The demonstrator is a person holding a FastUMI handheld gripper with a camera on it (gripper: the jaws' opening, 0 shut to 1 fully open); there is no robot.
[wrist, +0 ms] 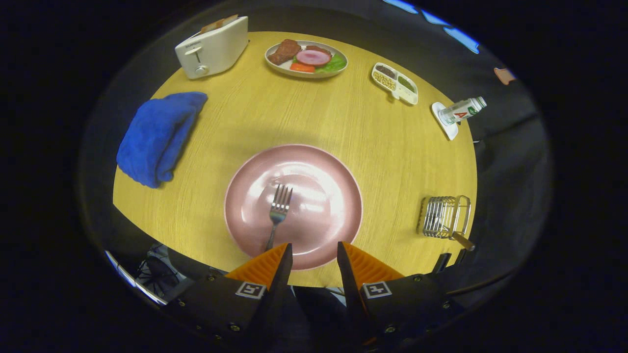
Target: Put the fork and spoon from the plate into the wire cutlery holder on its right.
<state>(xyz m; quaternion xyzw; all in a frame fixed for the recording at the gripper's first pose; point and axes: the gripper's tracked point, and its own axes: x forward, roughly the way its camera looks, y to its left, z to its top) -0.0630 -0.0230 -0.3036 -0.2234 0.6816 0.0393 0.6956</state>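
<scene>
- The gripper [314, 251] hangs above the near rim of the pink plate [314, 235], its two ribbed, wedge-shaped fingers spread with a clear gap between them and nothing held.
- The pink plate is round, glossy and shallow, and sits on the round wood-grain table [235, 127] just ahead of the fingers.
- A shiny metal fork [277, 211] lies in the plate, tines pointing away; its thin handle runs back until it passes behind the left finger.
- The wire cutlery holder [445, 216] stands on the table well to the right of the plate, near the table's edge; it is a small basket of bright metal bars. A slim handle-like piece [463, 241] pokes out at its near corner; what it is cannot be told.
- Beyond the plate, an oval dish [274, 61] holds brown meat, a pink slice, an orange piece and green leaf.
- To its right, a white divided tray [414, 97] carries beans and darker fillings in separate compartments.
- A small bottle [462, 110] lies tilted on a white coaster [449, 130].
- A white toaster [213, 46] with toast in its slot stands at the far left, and a rumpled blue cloth [157, 137] lies nearer on that side.
</scene>
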